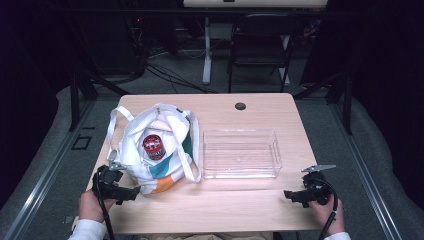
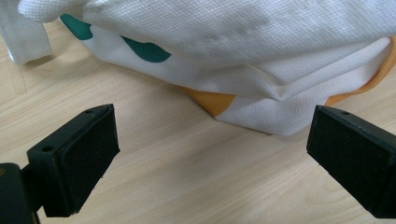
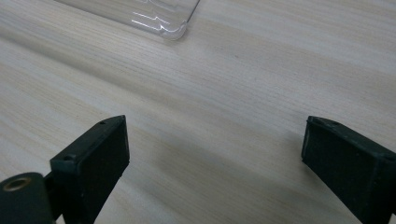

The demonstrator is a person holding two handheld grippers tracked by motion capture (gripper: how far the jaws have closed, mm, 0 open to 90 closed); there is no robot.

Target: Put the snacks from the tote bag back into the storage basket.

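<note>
Seen from the high view: a pale wood-grain counter (image 1: 250,210) with a dark grommet (image 1: 240,106) near its far edge, grey carpet around, a black folding chair (image 1: 260,47) and cables beyond in a dim room. On the left, a white cloth bag (image 1: 160,150) with teal and orange patches, mouth agape, a red-topped can (image 1: 153,146) upright inside. Just right of it, a clear plastic tray (image 1: 240,172). Left claw (image 1: 134,192) near the bag's near corner; right claw (image 1: 290,195) well apart, by the tray's near right. Left gripper view: jaws spread wide, nothing between, bag (image 2: 261,70) just ahead. Right gripper view: jaws wide open over bare counter (image 3: 210,93), tray corner (image 3: 168,25) farther off.
</note>
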